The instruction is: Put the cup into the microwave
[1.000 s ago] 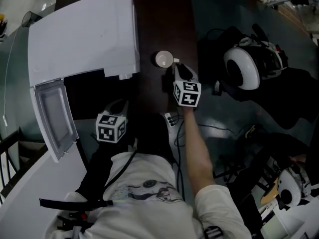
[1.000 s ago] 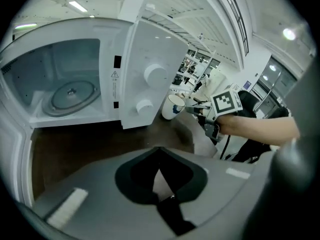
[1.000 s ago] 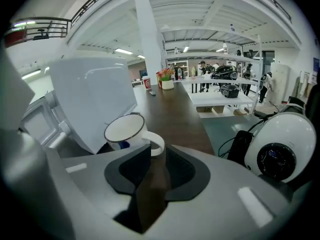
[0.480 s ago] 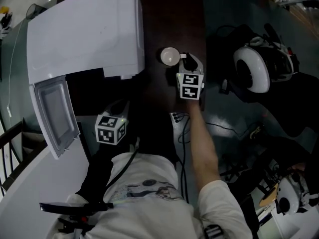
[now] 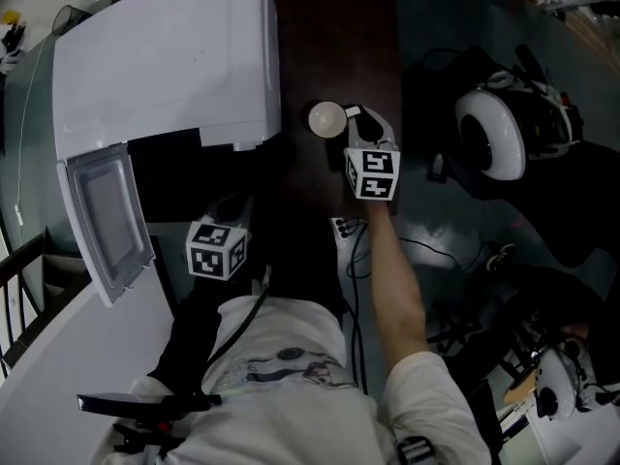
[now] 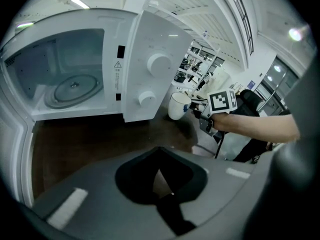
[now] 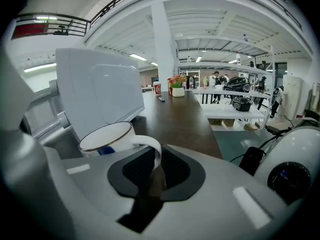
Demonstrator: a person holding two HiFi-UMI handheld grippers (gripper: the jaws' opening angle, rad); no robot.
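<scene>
The white cup (image 5: 325, 118) stands on the dark table to the right of the white microwave (image 5: 165, 66), whose door (image 5: 107, 221) hangs open at the left. My right gripper (image 5: 351, 120) reaches the cup from the right. Its jaws have just been closing, and in the right gripper view the cup's handle (image 7: 152, 151) sits between them, gripped. The left gripper view shows the cup (image 6: 178, 105) held beside the control panel, and the empty cavity with its turntable (image 6: 75, 88). My left gripper (image 5: 229, 213) hangs before the open cavity with nothing in it; its jaw gap is unclear.
The brown table (image 5: 334, 27) runs away past the microwave, with a red cup and a plant pot (image 7: 176, 90) far down it. A white-and-black helmet-like device (image 5: 496, 143) and cables lie on the floor at the right. A small controller (image 5: 336, 231) hangs near my body.
The right gripper has moved forward up to the cup's handle and its marker cube has rolled. The cup has shifted slightly left. The left gripper has stayed in place.
</scene>
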